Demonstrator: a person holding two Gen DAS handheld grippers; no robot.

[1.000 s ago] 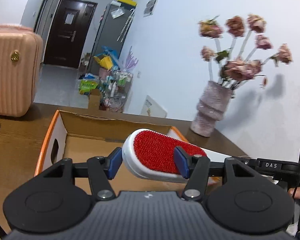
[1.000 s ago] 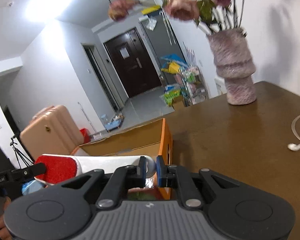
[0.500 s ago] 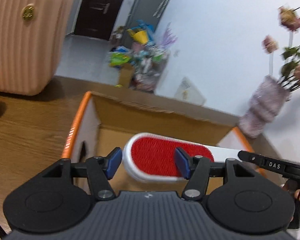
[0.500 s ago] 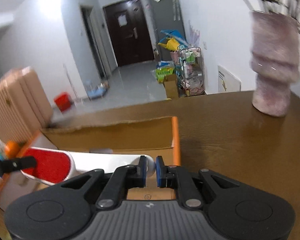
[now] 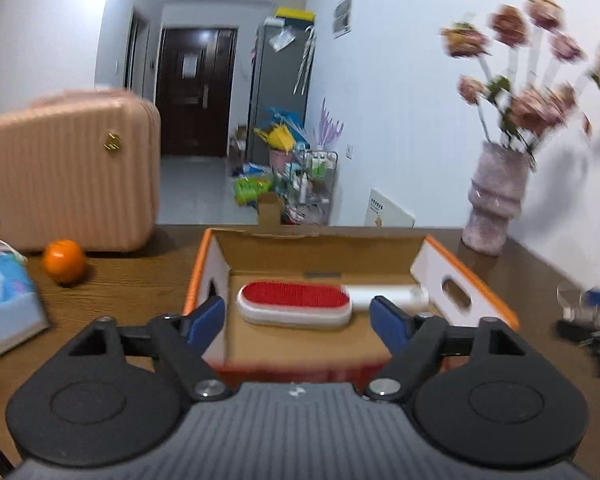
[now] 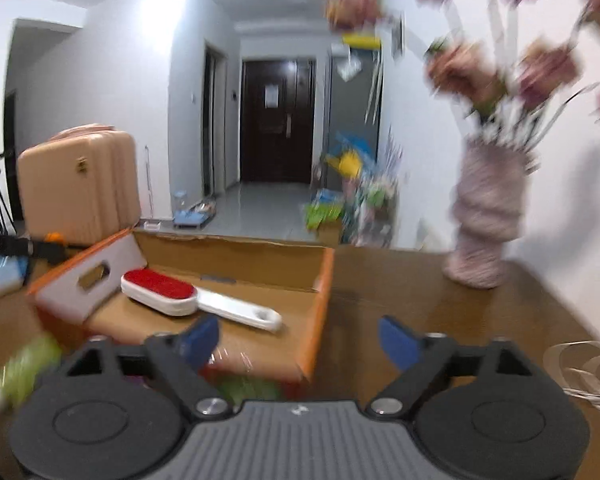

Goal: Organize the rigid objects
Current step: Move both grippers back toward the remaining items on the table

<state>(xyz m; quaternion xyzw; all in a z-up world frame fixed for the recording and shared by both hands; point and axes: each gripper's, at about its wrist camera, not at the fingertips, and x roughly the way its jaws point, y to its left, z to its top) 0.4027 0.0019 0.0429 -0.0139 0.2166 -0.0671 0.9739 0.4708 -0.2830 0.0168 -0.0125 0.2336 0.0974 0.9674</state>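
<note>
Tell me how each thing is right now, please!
Brush: lying flat in the box, red side up, let go.
Box: open on top.
Left gripper: open, holding nothing.
Right gripper: open, holding nothing.
Vase: upright, with flowers.
Suitcase: upright, shut.
Orange: whole, on the table.

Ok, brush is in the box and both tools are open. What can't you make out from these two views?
- Left wrist view: the near wall of the cardboard box is hidden behind the left tool.
- Right wrist view: green things at bottom left are motion-blurred; identity unclear.
- Left wrist view: blue packet cut by the left edge.
- Right wrist view: white cable cut by the right edge.
- Lint brush: underside unseen.
</note>
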